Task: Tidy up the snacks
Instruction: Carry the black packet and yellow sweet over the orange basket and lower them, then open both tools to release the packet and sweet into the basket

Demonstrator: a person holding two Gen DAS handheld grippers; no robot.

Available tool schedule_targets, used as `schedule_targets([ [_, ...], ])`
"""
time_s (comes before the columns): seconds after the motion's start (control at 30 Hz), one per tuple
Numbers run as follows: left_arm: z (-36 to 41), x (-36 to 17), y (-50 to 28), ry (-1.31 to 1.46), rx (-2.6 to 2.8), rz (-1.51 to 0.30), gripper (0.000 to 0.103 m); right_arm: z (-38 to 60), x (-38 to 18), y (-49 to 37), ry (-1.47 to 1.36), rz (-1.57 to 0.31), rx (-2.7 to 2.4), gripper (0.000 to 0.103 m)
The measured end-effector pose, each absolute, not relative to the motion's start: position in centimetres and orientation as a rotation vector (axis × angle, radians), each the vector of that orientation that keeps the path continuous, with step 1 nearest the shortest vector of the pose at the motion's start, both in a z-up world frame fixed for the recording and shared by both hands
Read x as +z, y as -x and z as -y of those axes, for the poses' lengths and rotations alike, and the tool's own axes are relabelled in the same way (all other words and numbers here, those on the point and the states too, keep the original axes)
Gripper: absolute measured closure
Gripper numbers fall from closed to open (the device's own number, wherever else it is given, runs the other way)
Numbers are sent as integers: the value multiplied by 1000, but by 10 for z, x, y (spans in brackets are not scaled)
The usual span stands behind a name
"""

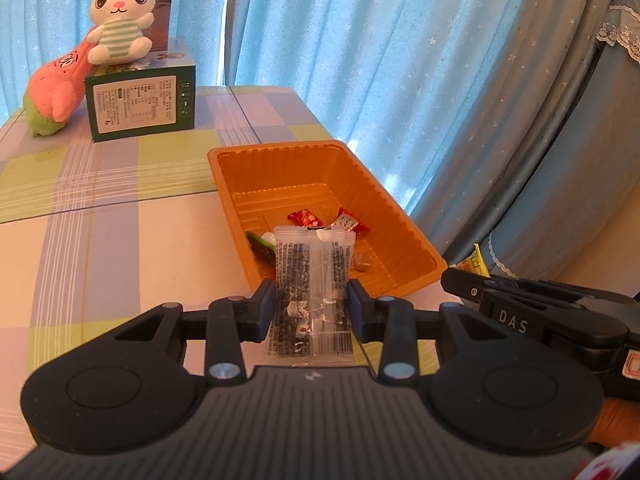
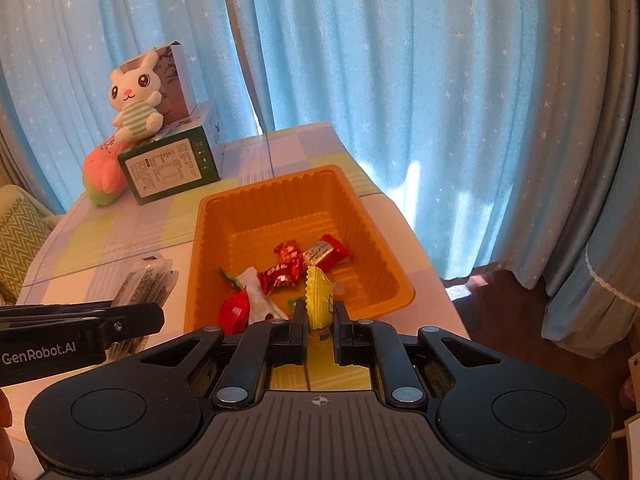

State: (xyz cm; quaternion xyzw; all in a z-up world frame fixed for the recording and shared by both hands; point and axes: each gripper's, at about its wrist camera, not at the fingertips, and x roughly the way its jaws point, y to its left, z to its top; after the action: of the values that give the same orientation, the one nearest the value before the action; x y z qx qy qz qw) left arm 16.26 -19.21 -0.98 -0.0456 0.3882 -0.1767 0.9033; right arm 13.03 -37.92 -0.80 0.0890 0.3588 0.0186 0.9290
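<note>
My left gripper point(image 1: 312, 294) is shut on a clear snack packet point(image 1: 310, 264) with black print, held upright at the near end of the orange tray point(image 1: 280, 149). My right gripper point(image 2: 319, 314) is shut on a small yellow packet point(image 2: 317, 294) just above the tray's near rim point(image 2: 360, 312). Several snacks lie in the tray: red-wrapped candies point(image 2: 282, 274), a red and silver one point(image 2: 328, 254) and a white wrapper point(image 2: 256, 294). In the right wrist view the left gripper point(image 2: 152, 316) and its clear packet point(image 2: 146, 284) show at the left. The right gripper point(image 1: 452, 280) shows at the right of the left wrist view.
The tray stands near the right edge of a checked tablecloth point(image 1: 100, 220). At the back left a plush bunny point(image 1: 120, 16) sits on a green box point(image 1: 140, 108), and a pink plush point(image 1: 56, 88) leans against it. Blue curtains point(image 1: 400, 60) hang behind and to the right.
</note>
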Motion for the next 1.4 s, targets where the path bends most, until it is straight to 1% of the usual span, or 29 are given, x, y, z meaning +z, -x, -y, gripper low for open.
schedule_targets([
  [0.4,217,-24,-214,128,-368,-819,68,394,-19,-185,-141,-755,63,92],
  [0.67,219,-41,-240,174,-362,-820,68,402,-30,-202,-145,-767,54,92],
  [0.7,218,-44,-243,189,-366,-816,68,402,-31,-204,-146,-769,54,92],
  [0.77,216,-47,-248,194,-356,-823,59,402,-33,-206,-148,-772,54,92],
  [0.83,212,-47,-248,185,-336,-811,56,403,-34,-206,-151,-773,55,92],
  [1.13,192,-45,-236,141,-276,-793,50,397,-37,-210,-163,-781,76,92],
  [1.4,187,-45,-231,122,-268,-798,50,388,-31,-213,-149,-773,91,92],
])
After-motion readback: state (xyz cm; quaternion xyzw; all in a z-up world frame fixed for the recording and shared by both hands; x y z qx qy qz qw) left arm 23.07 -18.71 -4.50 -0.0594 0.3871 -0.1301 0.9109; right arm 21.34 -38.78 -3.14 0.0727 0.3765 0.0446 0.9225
